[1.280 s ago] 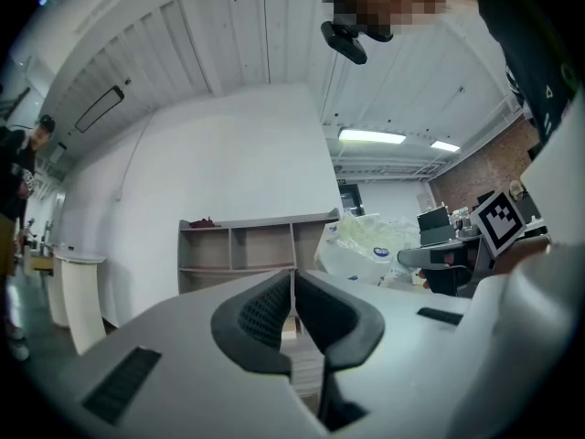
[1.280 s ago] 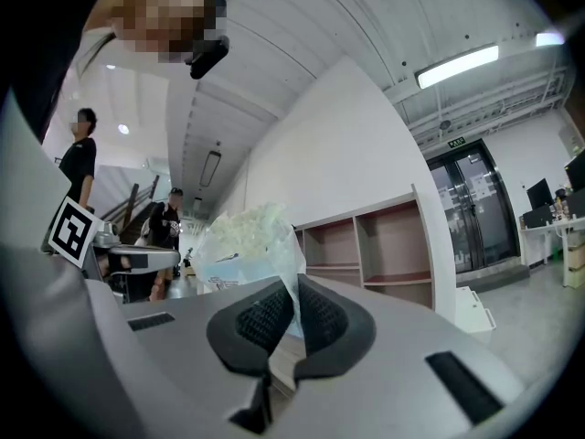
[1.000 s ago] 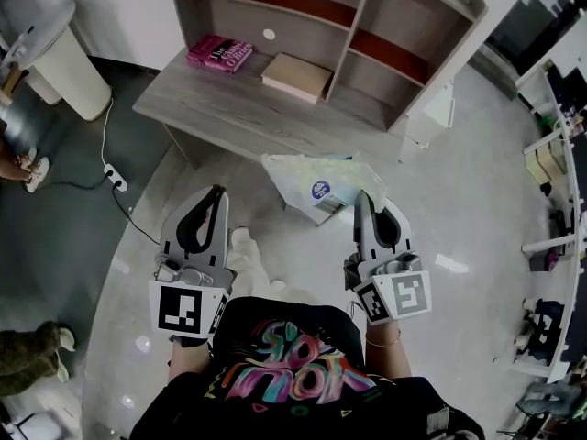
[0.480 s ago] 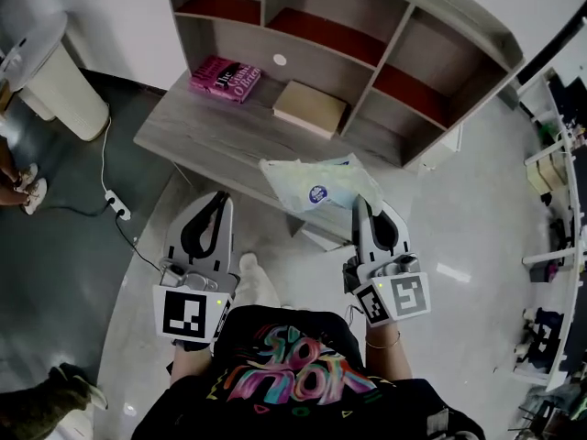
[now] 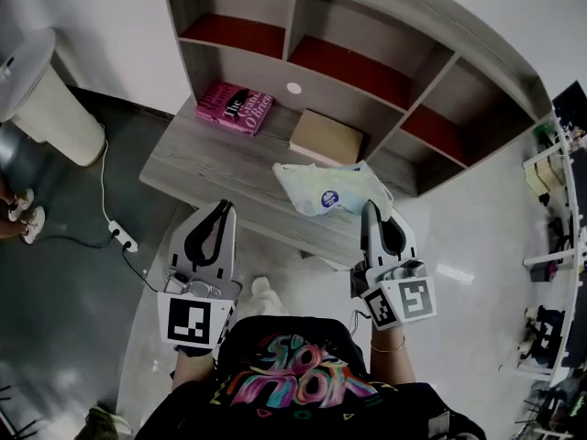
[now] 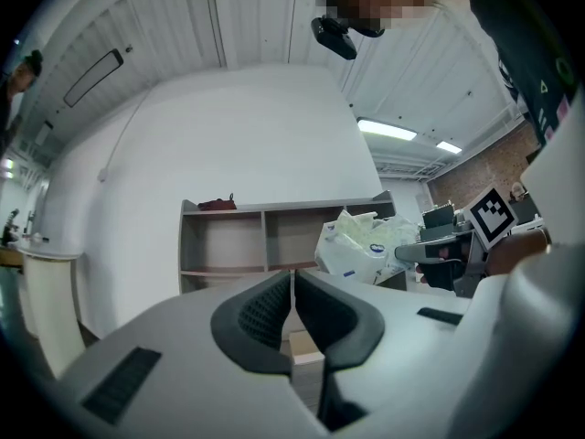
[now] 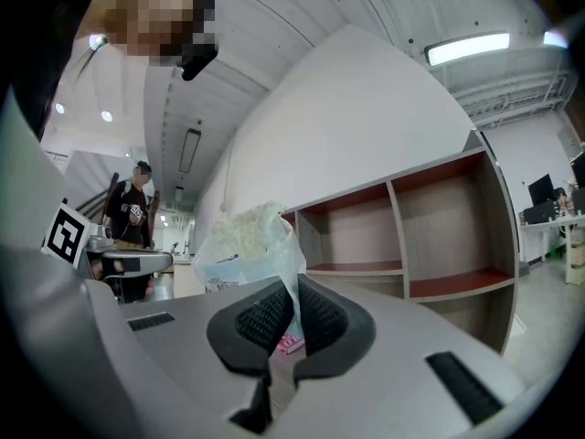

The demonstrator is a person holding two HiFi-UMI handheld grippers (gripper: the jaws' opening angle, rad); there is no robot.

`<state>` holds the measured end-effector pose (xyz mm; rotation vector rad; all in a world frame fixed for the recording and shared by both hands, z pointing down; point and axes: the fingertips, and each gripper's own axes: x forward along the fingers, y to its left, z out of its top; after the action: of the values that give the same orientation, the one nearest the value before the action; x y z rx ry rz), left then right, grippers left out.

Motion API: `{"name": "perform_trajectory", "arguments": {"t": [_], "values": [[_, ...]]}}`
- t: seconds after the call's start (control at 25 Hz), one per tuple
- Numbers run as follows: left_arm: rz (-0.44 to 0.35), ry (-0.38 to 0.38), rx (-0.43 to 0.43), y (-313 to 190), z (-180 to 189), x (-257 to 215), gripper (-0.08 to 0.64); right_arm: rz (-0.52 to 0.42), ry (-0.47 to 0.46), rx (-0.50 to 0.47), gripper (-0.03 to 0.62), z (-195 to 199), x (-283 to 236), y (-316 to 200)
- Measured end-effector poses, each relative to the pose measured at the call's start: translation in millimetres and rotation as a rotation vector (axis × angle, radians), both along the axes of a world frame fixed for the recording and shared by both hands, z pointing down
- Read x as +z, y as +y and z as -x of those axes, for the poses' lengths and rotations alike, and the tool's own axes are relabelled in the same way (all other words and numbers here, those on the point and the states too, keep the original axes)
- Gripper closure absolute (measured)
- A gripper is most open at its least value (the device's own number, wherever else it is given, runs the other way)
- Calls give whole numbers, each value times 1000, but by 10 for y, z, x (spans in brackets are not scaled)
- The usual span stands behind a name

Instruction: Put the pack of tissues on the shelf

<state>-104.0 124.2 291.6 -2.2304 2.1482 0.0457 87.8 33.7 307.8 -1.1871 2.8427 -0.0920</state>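
Pinched shut at the right claw on a thin fold of plastic skin from the pack of tissues, with nothing but film between the pads. Pressed together and empty at the left claw. Carried in the air by that one corner, over the near edge of the desk and short of the shelf.

Probably light and soft: crinkled plastic outside, squashy inside, likely to sag and swing from so small a hold. Slippery film too, so better gripped deep on the fold, or steadied from below with the free claw. Hardly fragile.

Only in the head view: a pink book and a flat brown box on the desk, and bare red boards above. Only in the right gripper view: film truly caught between the pads. Only in the left gripper view: the pack side-on, bulging out ahead of the other claw.
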Motion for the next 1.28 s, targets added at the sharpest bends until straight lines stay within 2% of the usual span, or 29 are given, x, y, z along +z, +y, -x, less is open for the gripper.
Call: {"name": "perform_trajectory", "arguments": {"t": [0.24,0.68,0.84,1.0,1.28], "values": [[30,10,56,-290,310,139,526,27,2,68,574,222,67,-238],[96,30,116,-746,426,453,526,59,32,132,574,288,248,-611],[84,-20,143,-972,414,457,526,44,37,123,574,359,242,-816],[64,20,121,-1245,424,316,526,33,20,117,574,404,161,-1081],[26,6,128,-1816,383,111,528,8,-16,121,574,365,-30,-1658]]}}
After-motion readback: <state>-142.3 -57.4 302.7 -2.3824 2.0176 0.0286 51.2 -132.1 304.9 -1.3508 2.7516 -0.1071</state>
